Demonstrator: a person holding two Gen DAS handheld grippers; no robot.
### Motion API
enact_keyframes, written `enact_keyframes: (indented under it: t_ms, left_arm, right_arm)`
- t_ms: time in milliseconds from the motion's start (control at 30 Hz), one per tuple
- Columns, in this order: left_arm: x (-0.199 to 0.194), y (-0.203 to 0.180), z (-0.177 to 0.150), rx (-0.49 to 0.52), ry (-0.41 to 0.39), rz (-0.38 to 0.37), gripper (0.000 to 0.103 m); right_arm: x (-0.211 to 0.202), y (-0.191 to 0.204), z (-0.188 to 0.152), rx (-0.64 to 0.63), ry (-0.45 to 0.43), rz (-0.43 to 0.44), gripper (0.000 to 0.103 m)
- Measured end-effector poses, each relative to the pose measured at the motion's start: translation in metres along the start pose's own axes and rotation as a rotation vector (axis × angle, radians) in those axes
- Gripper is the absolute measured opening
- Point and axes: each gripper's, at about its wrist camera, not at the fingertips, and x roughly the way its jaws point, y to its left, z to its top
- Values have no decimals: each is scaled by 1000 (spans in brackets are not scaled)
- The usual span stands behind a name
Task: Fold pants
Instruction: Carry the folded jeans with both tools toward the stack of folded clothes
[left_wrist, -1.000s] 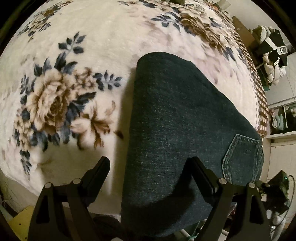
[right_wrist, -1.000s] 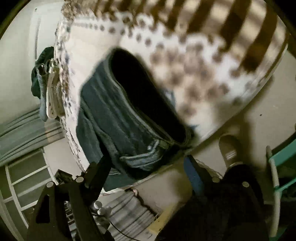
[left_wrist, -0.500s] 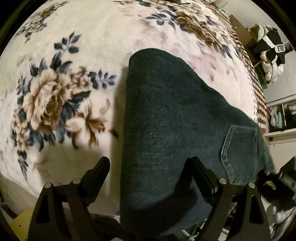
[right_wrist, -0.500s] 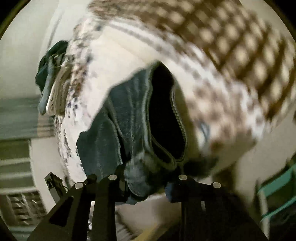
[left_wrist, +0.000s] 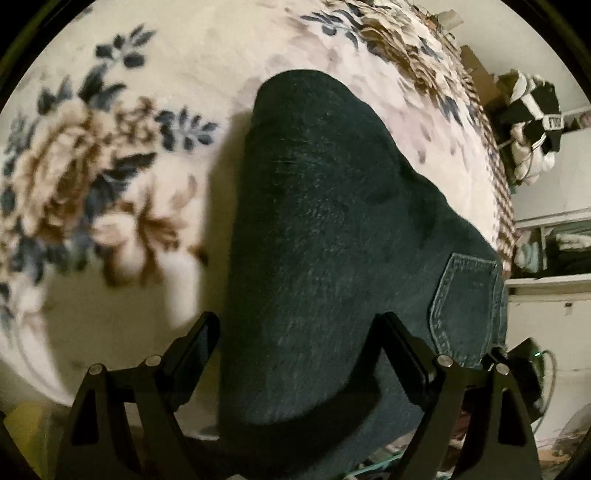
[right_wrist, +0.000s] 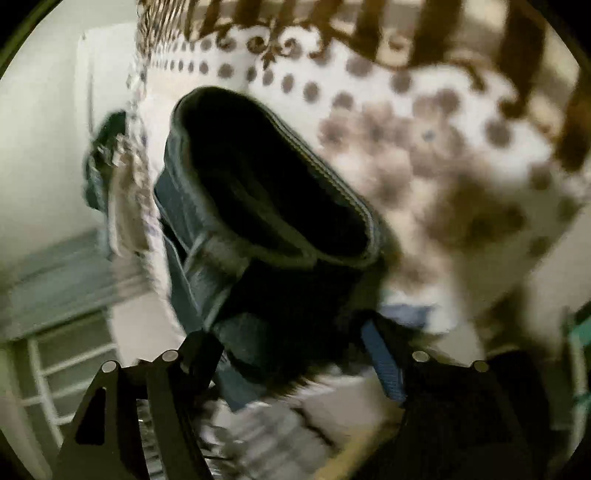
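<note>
Dark blue jeans (left_wrist: 332, 240) lie folded on a floral blanket, with a back pocket (left_wrist: 467, 299) at the right. My left gripper (left_wrist: 299, 343) is open, its fingers on either side of the near end of the jeans. In the right wrist view the waistband end of the jeans (right_wrist: 266, 206) gapes open at the bed's edge. My right gripper (right_wrist: 291, 350) is open around the lower part of the waistband. This view is blurred.
The cream floral blanket (left_wrist: 110, 166) covers the bed. A pile of clothes (left_wrist: 528, 122) and white shelves (left_wrist: 546, 251) stand at the right. In the right wrist view, hanging clothes (right_wrist: 110, 184) and a white frame (right_wrist: 55, 369) are at the left.
The right gripper was shut on the waistband half a second ago and has now opened. The left gripper stays open and has shifted a little over the jeans.
</note>
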Motion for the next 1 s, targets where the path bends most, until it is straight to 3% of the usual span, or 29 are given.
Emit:
enact_keyframes:
  t_ms: [133,233,367,433,467,567,733,800,1000]
  left_arm:
    - [5,-4,9,16,-24,-21,88]
    - [8,-5,15,18,-24,-30,88]
    - [12,-4,20,-1,-41,-45,88]
    - [12,-5,21,0,-49,-48,87]
    - [12,-6,22,3,-54,-49,87]
    - [11,-6,21,8,-93,-80,86]
    - [-1,11,15,-16,-132,-144,42]
    - [-8,12,13,-5,-143,-170,32]
    - [-38,-7,6,57,-166,-188,25]
  right_arm:
    - [10,22,3,-66,-20,100,82]
    - [15,40,7,-121,-25,110,82]
    - [37,36,23,-84,-6,105,82]
    - [37,44,23,-120,-12,78,68]
    - [36,44,21,-136,-11,71,51]
    - [32,38,20,-108,-23,88,42]
    - [31,46,13,-111,-52,94,37]
    - [29,53,11,-127,-53,87,36]
    - [18,80,6,-150,-49,67,34]
